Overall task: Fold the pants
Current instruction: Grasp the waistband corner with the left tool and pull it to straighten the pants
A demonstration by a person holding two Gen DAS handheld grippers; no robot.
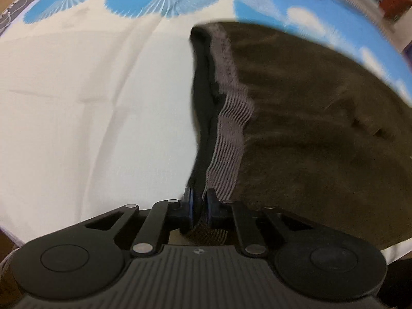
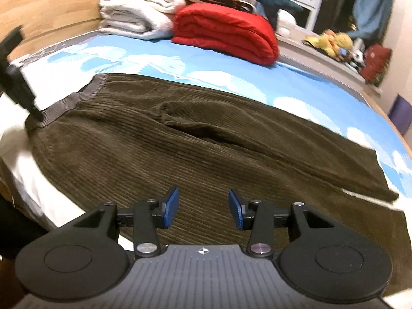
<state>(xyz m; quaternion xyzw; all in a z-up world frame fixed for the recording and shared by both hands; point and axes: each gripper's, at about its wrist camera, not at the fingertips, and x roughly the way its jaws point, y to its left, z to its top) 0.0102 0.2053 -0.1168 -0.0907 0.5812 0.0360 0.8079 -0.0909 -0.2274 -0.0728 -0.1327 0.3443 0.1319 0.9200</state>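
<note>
Dark olive corduroy pants lie spread flat across the bed, with the grey ribbed waistband at the left and the legs running off to the right. In the left wrist view the waistband runs up from the bottom centre, and my left gripper is shut on its near corner, with fabric pinched between the blue pads. The same gripper shows at the left edge of the right wrist view, on the waistband's end. My right gripper hovers open over the near side of the pants, holding nothing.
The bed sheet is white with blue fan patterns. A folded red blanket and stacked white towels sit at the far side by a wooden headboard. Plush toys line a sill at the right.
</note>
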